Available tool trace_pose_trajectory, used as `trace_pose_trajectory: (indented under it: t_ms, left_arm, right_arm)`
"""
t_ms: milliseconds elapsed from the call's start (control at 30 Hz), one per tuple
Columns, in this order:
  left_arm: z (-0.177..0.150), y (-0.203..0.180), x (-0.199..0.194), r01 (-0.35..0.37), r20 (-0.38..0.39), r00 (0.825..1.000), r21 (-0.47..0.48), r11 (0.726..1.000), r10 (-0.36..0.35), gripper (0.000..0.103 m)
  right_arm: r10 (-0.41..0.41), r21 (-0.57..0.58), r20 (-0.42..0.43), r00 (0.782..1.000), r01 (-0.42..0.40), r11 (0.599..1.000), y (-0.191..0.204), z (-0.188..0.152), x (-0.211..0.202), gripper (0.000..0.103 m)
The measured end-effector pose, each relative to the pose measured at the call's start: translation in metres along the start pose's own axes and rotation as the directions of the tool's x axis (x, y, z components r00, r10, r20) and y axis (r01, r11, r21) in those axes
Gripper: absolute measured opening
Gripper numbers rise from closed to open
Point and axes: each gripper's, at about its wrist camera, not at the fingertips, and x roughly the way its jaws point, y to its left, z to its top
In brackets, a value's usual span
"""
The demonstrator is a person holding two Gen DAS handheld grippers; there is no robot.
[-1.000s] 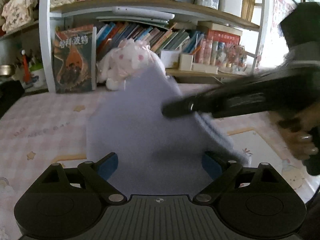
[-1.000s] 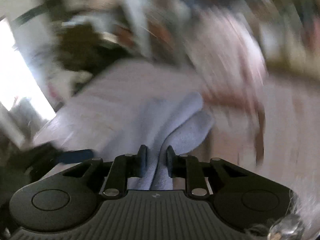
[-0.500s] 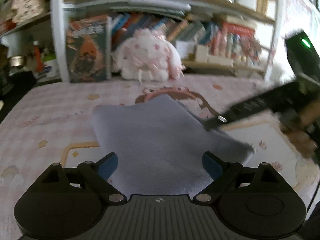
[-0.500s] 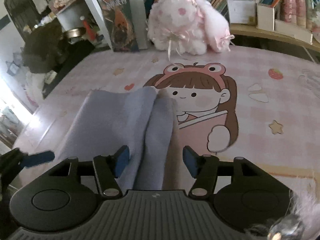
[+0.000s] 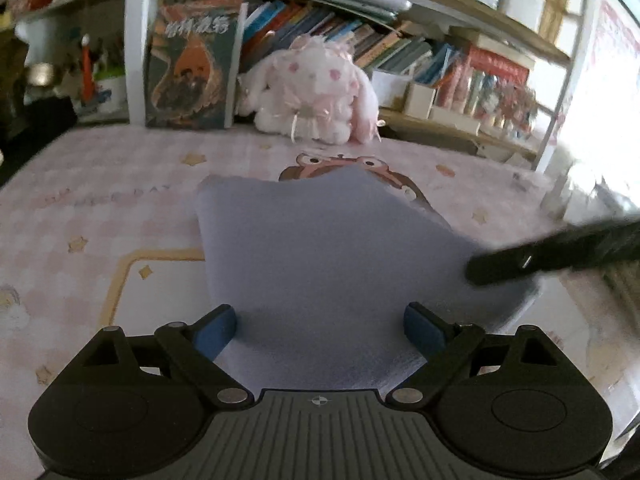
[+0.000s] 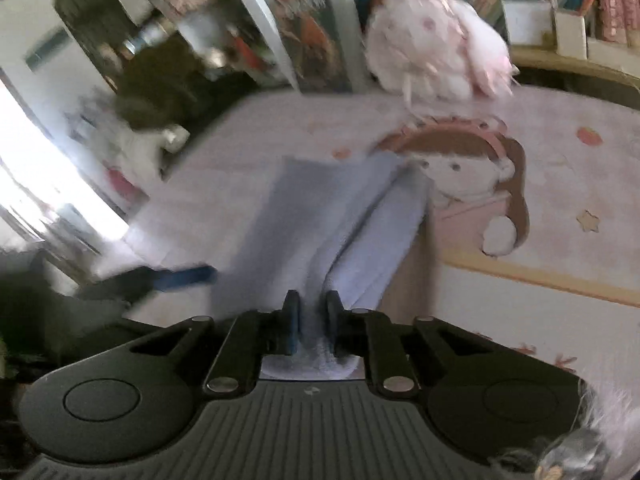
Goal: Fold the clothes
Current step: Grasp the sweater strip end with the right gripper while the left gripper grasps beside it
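Note:
A pale lavender-blue cloth (image 5: 328, 264) lies folded on the pink patterned mat (image 5: 100, 208). My left gripper (image 5: 320, 326) is open, its blue-padded fingers spread over the cloth's near edge. My right gripper (image 6: 312, 312) is shut on the cloth (image 6: 352, 224), pinching a fold at its near end; a raised crease runs away from the jaws. In the left wrist view the right gripper's black finger (image 5: 520, 264) lies on the cloth's right edge. In the right wrist view a blue pad (image 6: 184, 276) of the left gripper shows at the cloth's left side.
A pink-and-white plush rabbit (image 5: 316, 92) sits at the mat's far edge before a bookshelf (image 5: 360, 44) full of books. A large upright book (image 5: 192, 72) leans left of it. A cartoon girl print (image 6: 468, 172) lies right of the cloth. Bright window light at one side.
My right gripper, open half a second ago, has shut on the cloth's near fold. The cloth, lifted a second ago, now lies on the mat. My left gripper stays open.

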Motion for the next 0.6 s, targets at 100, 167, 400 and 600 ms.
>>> trace_pose_trajectory:
  t_ms: [100, 167, 400, 600]
  left_arm:
    - [-0.004, 0.004, 0.004, 0.02, -0.041, 0.999, -0.021, 1.0, -0.021, 0.093]
    - [-0.005, 0.008, -0.002, 0.02, -0.024, 0.999, -0.036, 0.999, -0.021, 0.093]
    - [0.001, 0.05, -0.012, 0.082, 0.001, 0.996, -0.256, 0.963, -0.084, 0.093]
    - [0.005, 0.068, 0.014, 0.144, -0.051, 0.983, -0.371, 0.917, -0.175, 0.093]
  right_arm:
    - [-0.181, -0.022, -0.036, 0.983, 0.18, 0.983, -0.019, -0.011, 0.031, 0.013]
    - [-0.183, -0.005, -0.038, 0.982, 0.183, 0.983, -0.021, -0.01, 0.032, 0.014]
    - [-0.186, 0.017, -0.013, 0.983, 0.186, 0.982, -0.027, 0.008, 0.018, 0.079]
    - [-0.173, 0.019, -0.1, 0.98, 0.176, 0.984, -0.04, 0.017, 0.053, 0.08]
